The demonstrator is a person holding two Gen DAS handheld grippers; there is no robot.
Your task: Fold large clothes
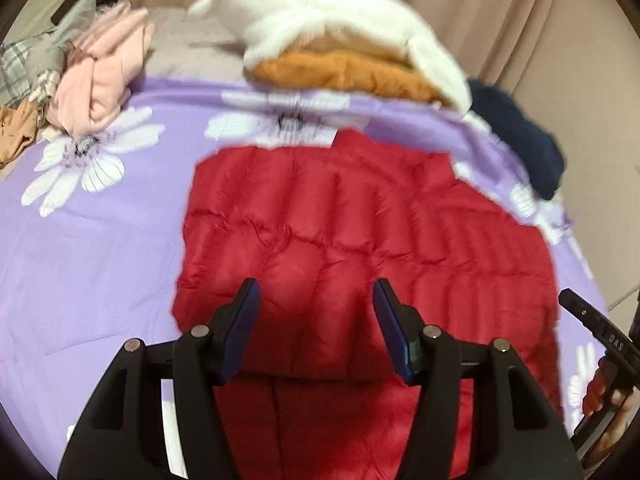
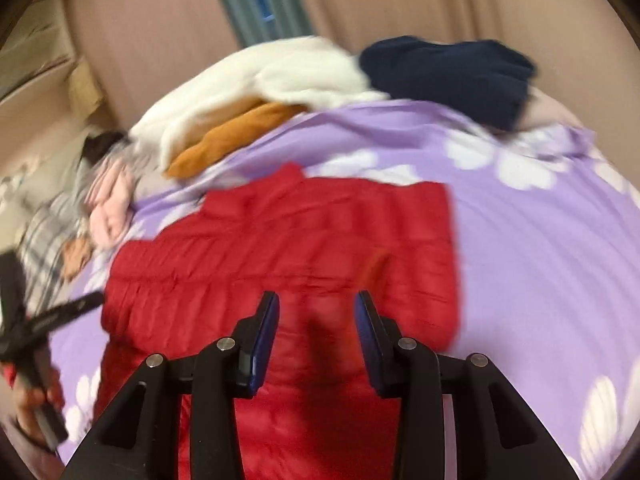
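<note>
A red quilted puffer jacket (image 1: 360,232) lies spread flat on a purple flowered bedsheet (image 1: 100,248), its collar at the far end. It also shows in the right wrist view (image 2: 288,248). My left gripper (image 1: 316,292) is open and empty, just above the jacket's near part. My right gripper (image 2: 316,304) is open and empty, also above the jacket's near part. The right gripper's body shows at the right edge of the left wrist view (image 1: 600,336). The left gripper's body shows at the left edge of the right wrist view (image 2: 48,320).
A white fleece (image 1: 340,28) over an orange garment (image 1: 344,76) lies at the far end of the bed. A dark navy garment (image 1: 528,140) lies far right. Pink clothes (image 1: 104,72) and plaid fabric (image 1: 16,68) are piled far left. Beige curtains (image 1: 500,20) hang behind.
</note>
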